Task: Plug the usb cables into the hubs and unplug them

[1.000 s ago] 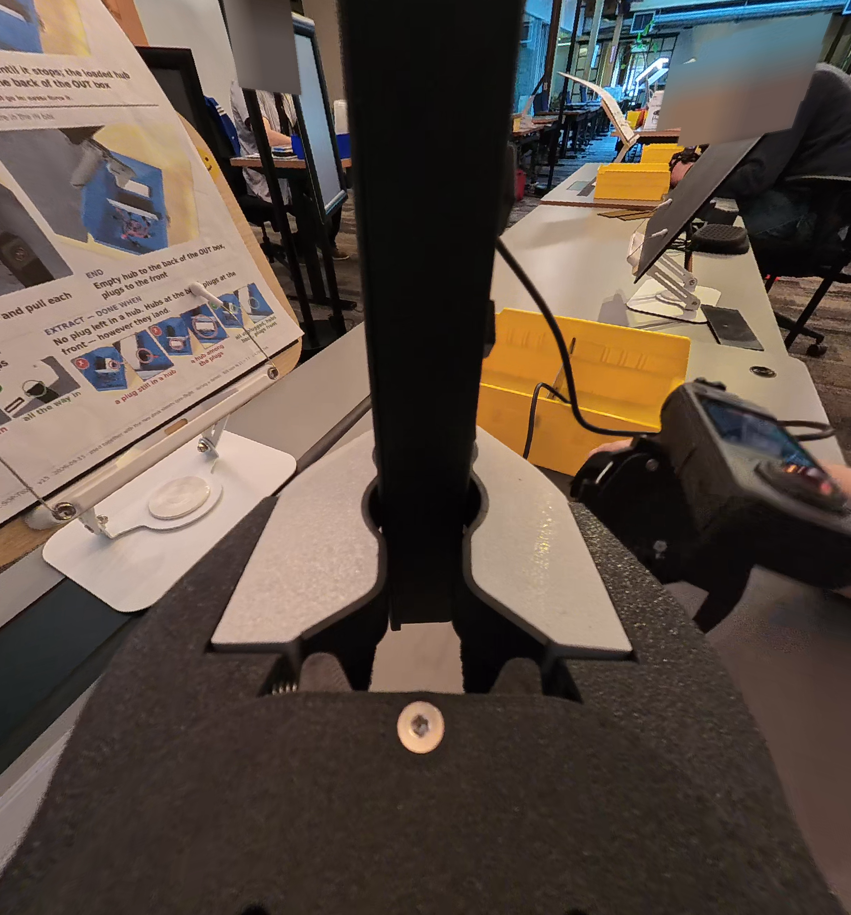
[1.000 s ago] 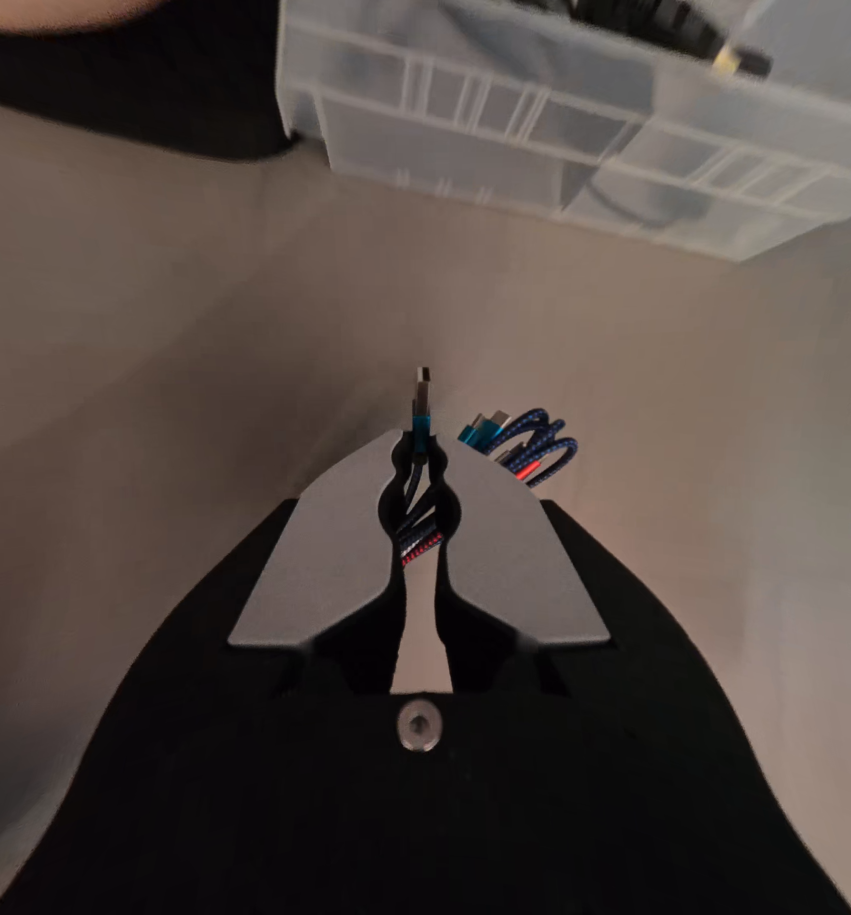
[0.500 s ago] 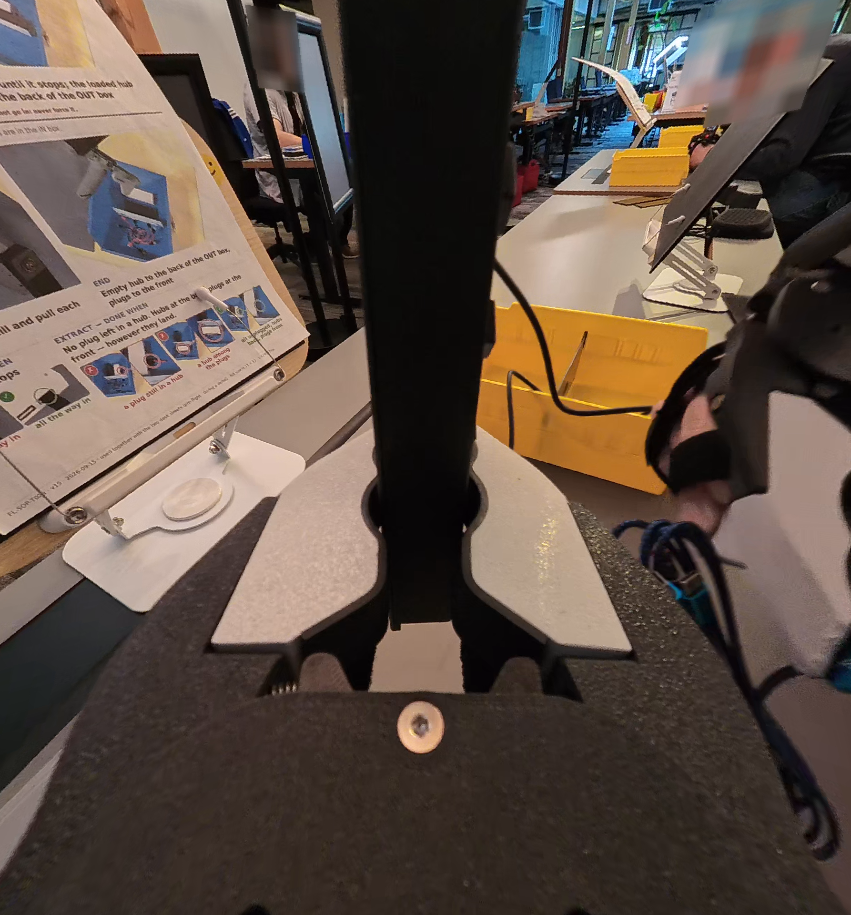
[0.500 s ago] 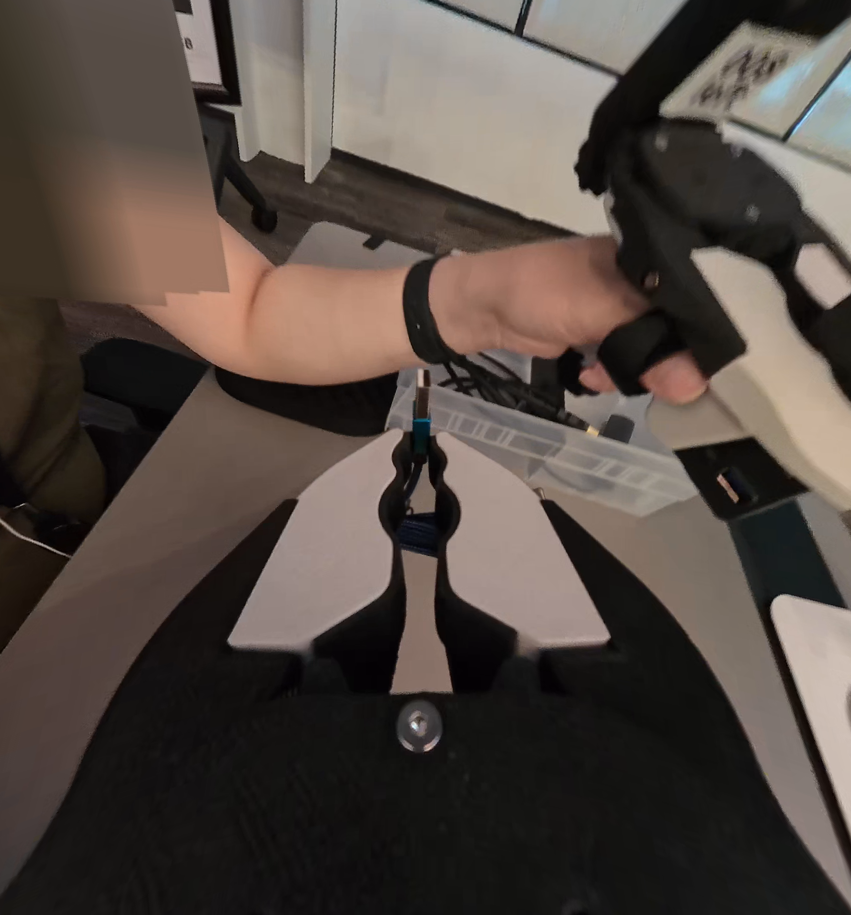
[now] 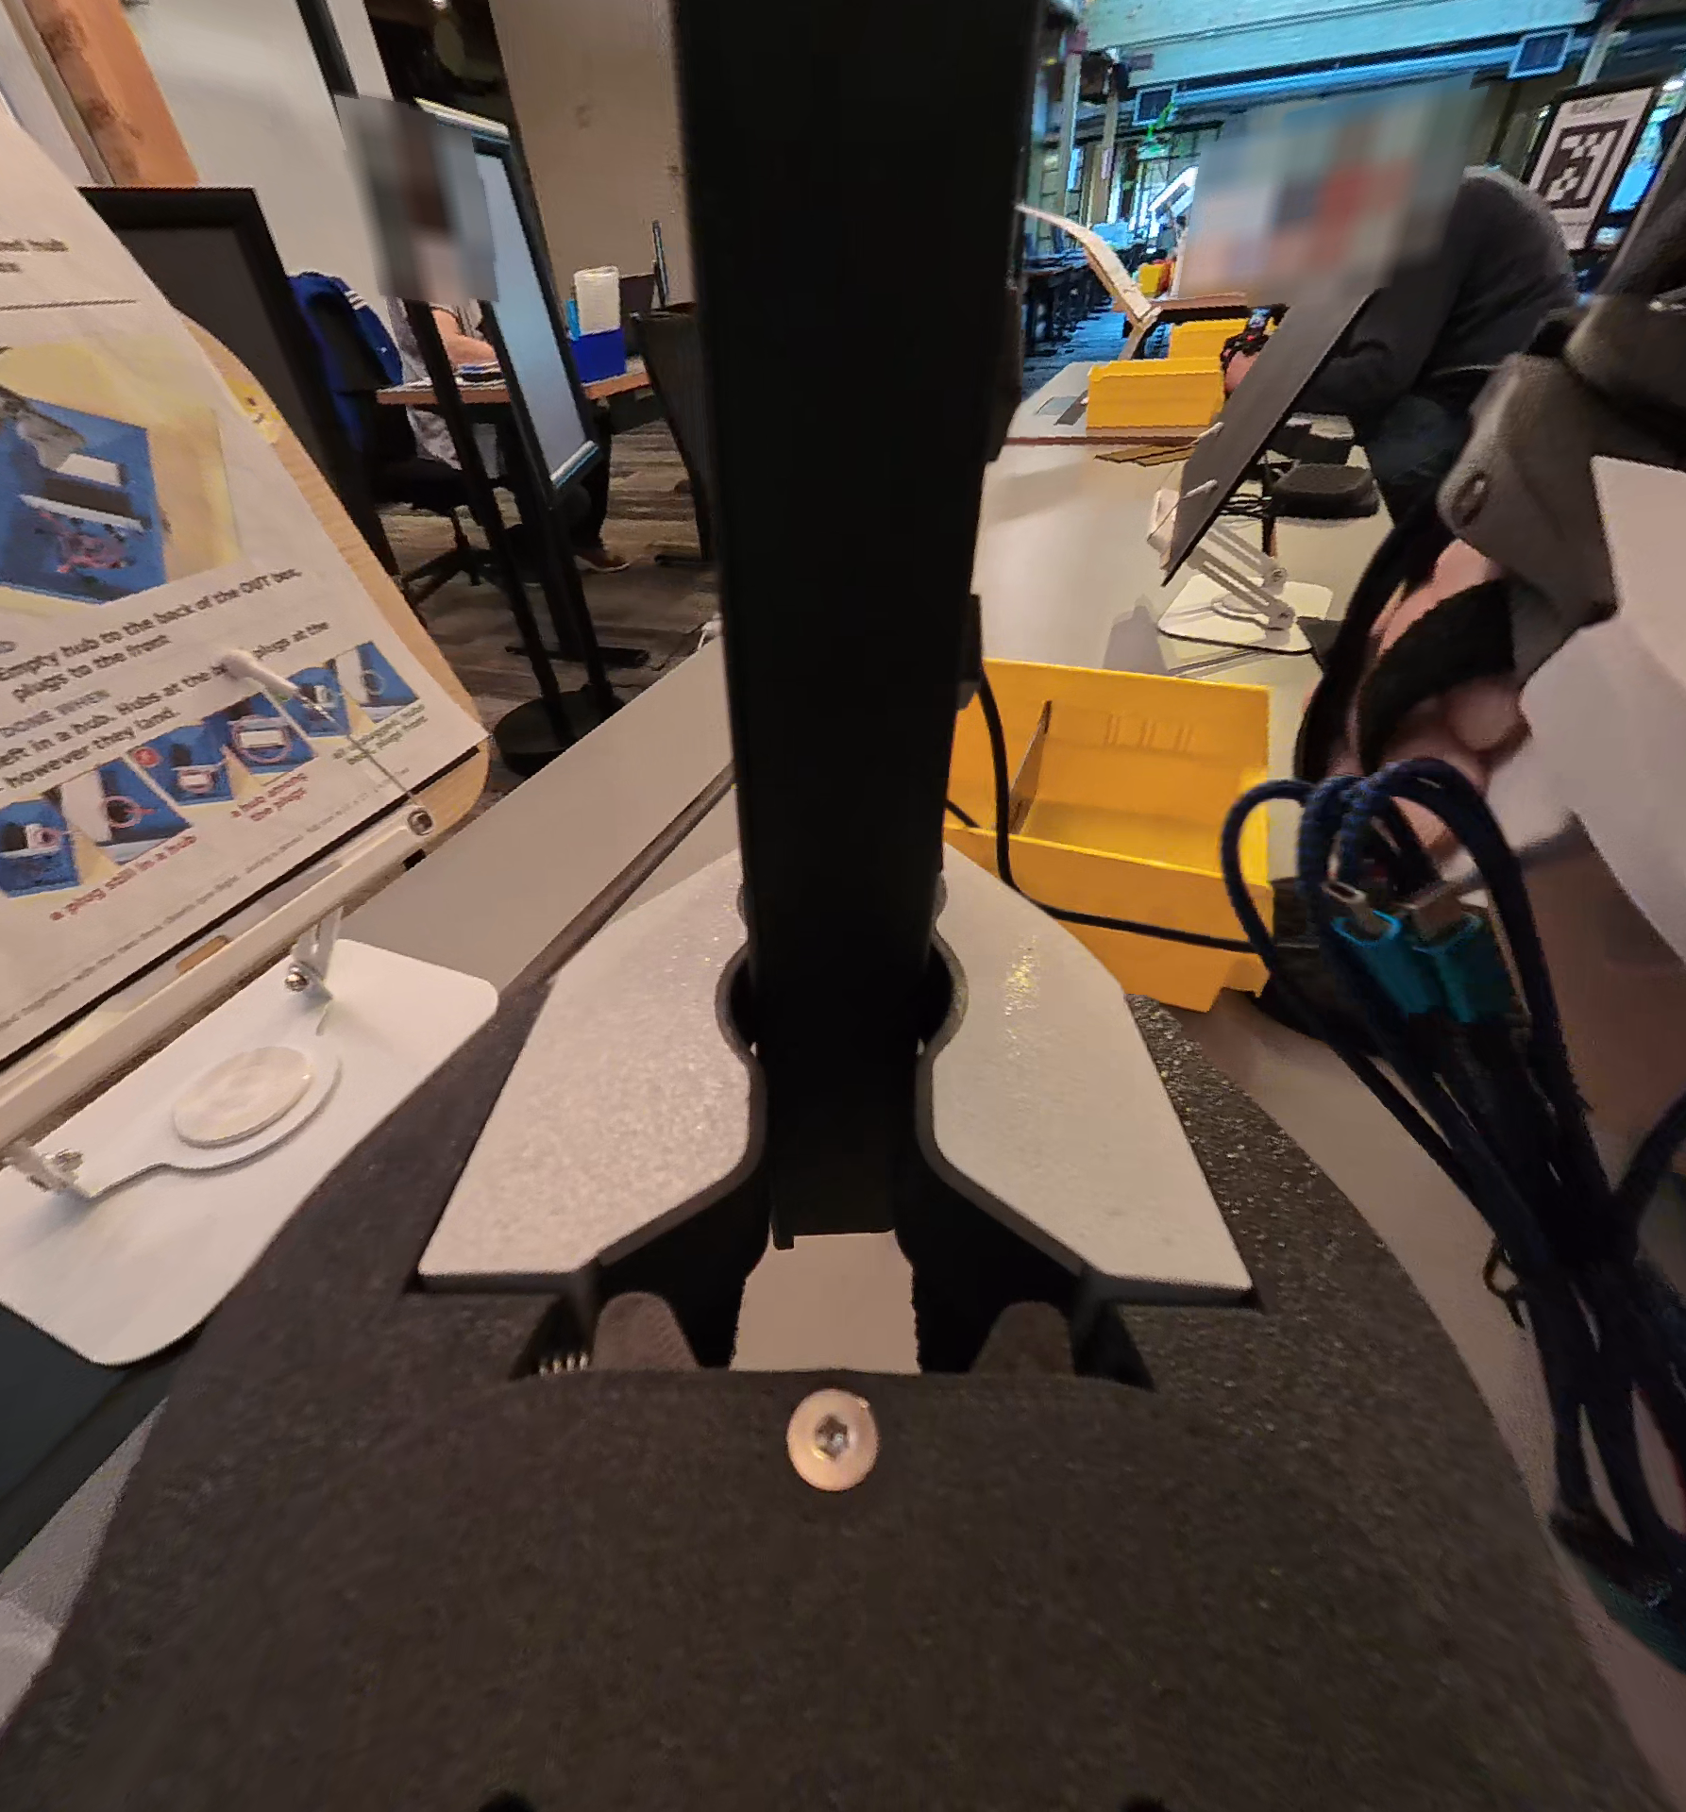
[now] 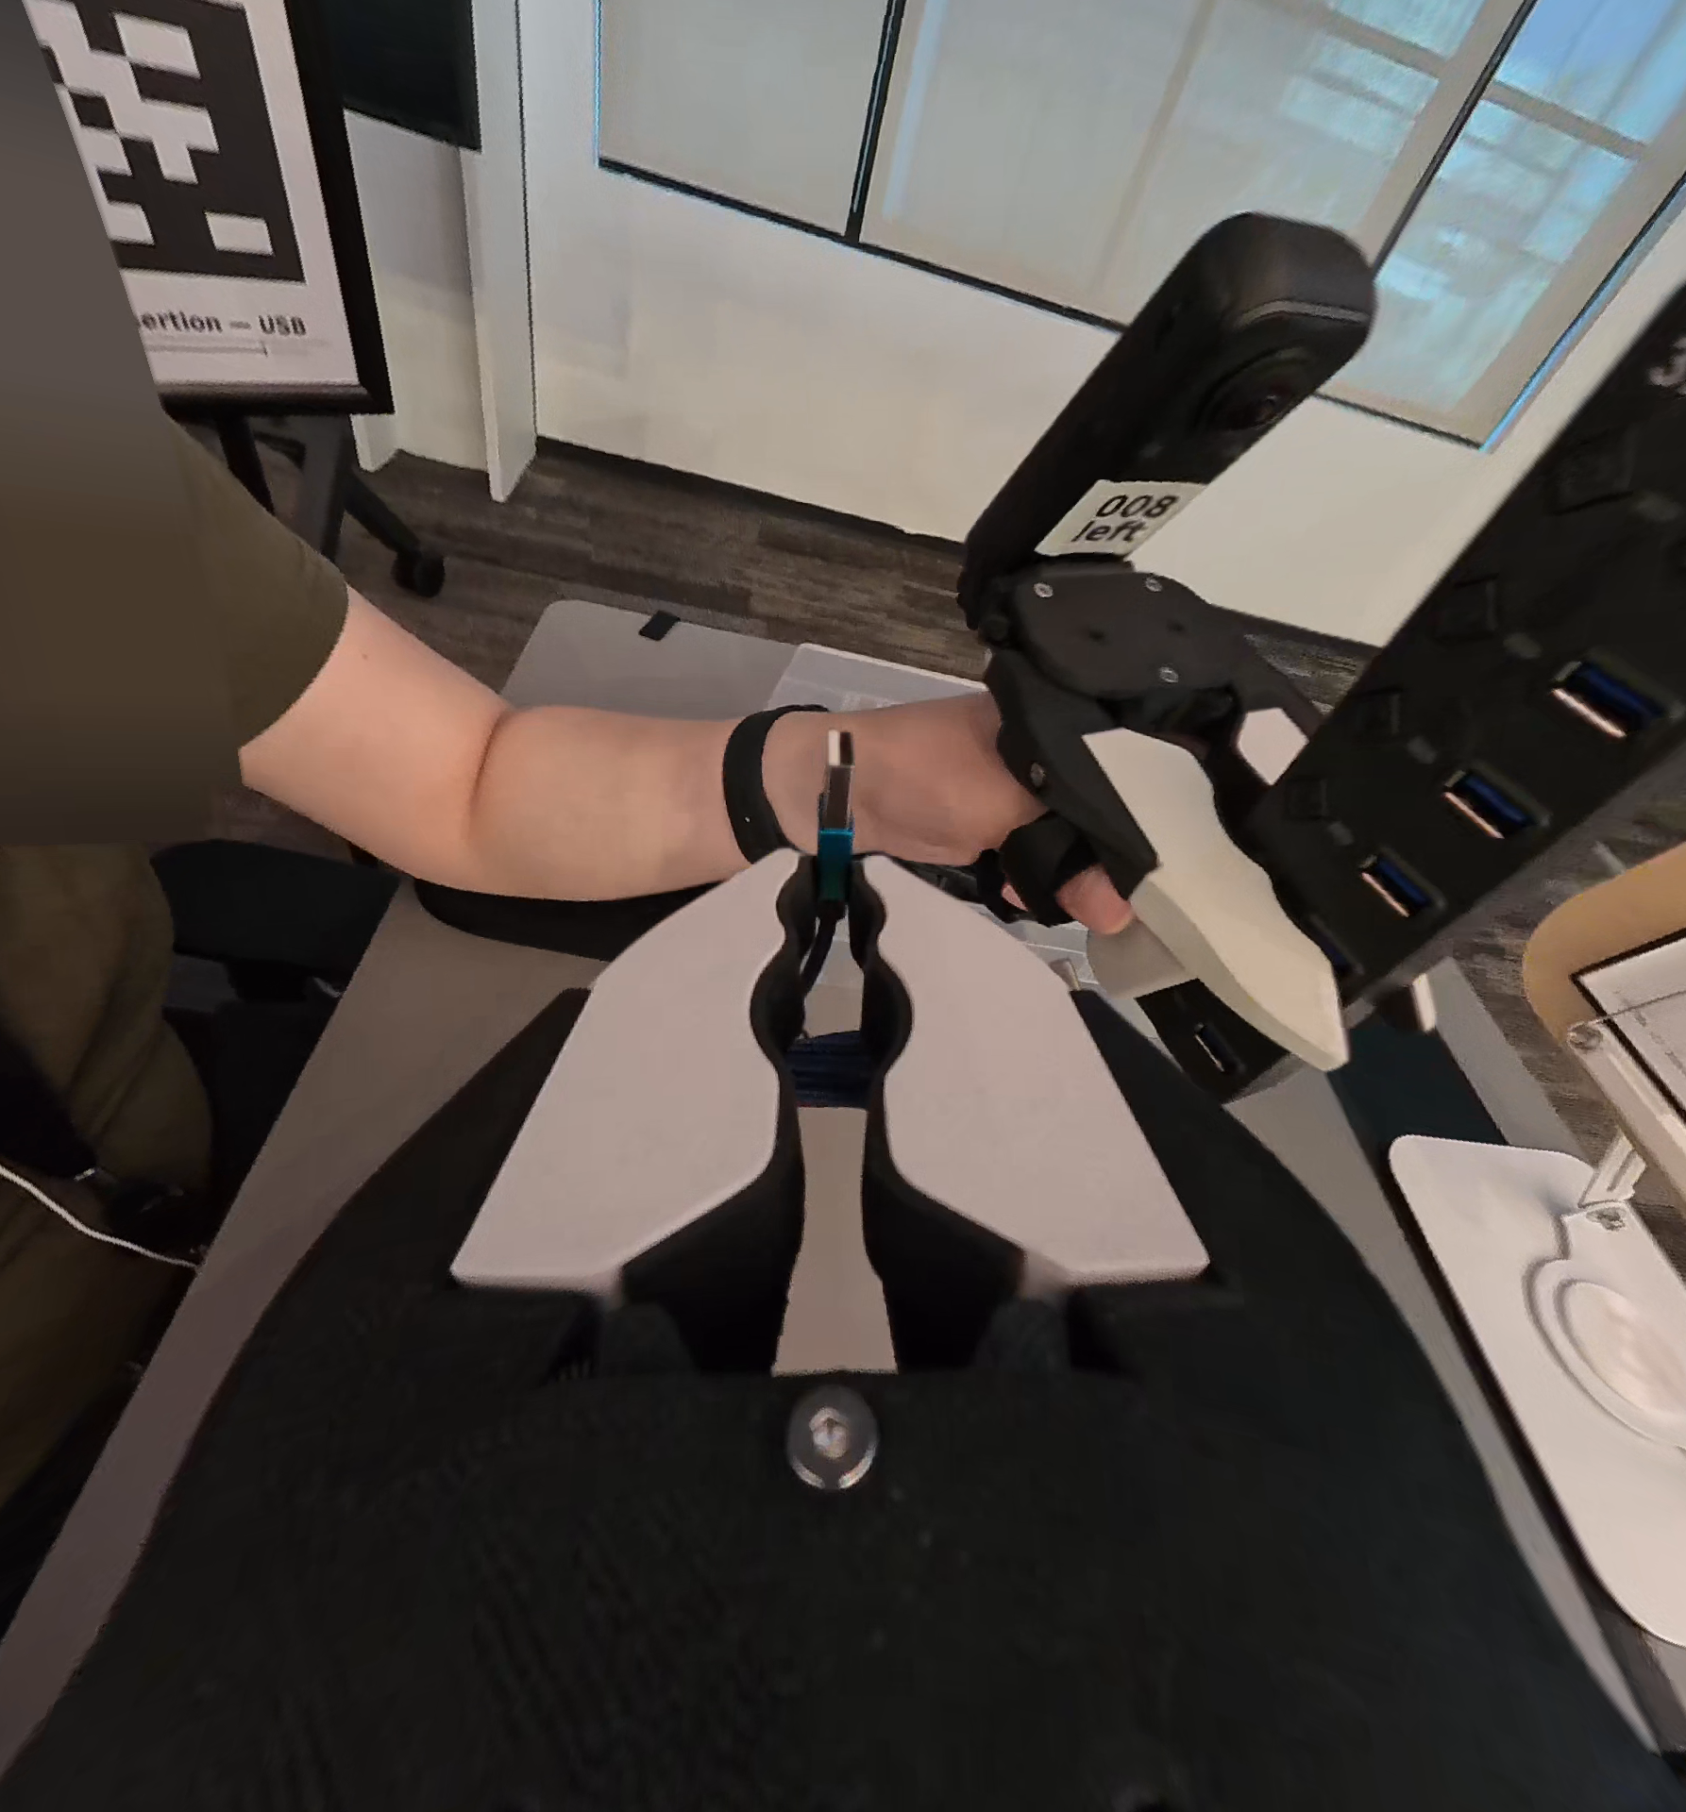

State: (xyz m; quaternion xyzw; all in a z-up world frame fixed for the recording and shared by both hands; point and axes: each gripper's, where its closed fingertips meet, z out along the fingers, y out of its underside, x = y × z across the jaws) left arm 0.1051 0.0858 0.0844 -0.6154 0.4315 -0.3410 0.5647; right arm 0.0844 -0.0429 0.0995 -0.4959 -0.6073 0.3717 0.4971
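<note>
Left gripper (image 5: 844, 941) is pressed onto a black hub (image 5: 849, 392), held upright between the fingers and running out the top of the frame. In the right wrist view the same hub (image 6: 1545, 706) is seen at 2 o'clock, tilted, its row of blue ports facing the camera, with the left gripper (image 6: 1222, 931) clamped on its lower end. Right gripper (image 6: 834, 887) is pinched on a USB cable (image 6: 836, 833) just behind the teal plug, whose metal tip points to 12 o'clock, apart from the hub. The rest of the blue braided cable (image 5: 1467, 1030) hangs in loops at 3 o'clock in the left wrist view, with two more teal plugs in the bundle.

A yellow bin (image 5: 1114, 784) sits on the table (image 5: 564, 863) at 1 o'clock; contents cannot be told beyond a divider. An instruction sheet on a stand (image 5: 133, 686) is at 9 o'clock.

Compared with a second ago, the right gripper is raised from the table and clear tray and turned toward the hub; the plug is unchanged in its grip.
</note>
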